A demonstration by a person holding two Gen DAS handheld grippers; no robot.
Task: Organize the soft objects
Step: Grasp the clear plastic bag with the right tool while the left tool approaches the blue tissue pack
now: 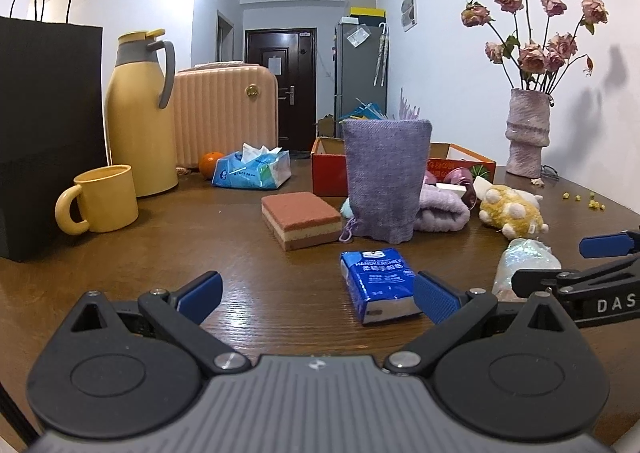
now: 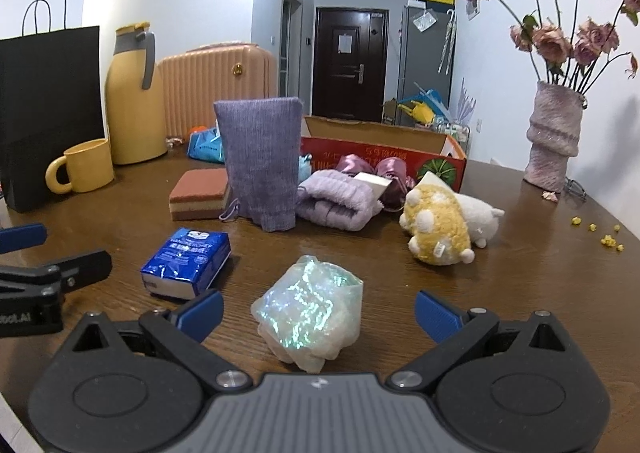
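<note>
While soft items are crowding the tabletop [image 2: 520, 293], both grippers are hovering, jaws released.
Right gripper [image 2: 318, 313] is straddling the iridescent pouch [image 2: 310, 309]; left gripper [image 1: 318, 293] is nearing the tissue pack [image 1: 378, 283], presumably for boxing.

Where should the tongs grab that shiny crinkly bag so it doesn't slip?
Probably around its wide middle. The iridescent bag sits as a soft lump on the table, directly between the open blue fingers of the right tongs. Come straight forward and low, then squeeze its left and right sides; the bottom tapers to a loose point, which looks harder to hold.
</note>
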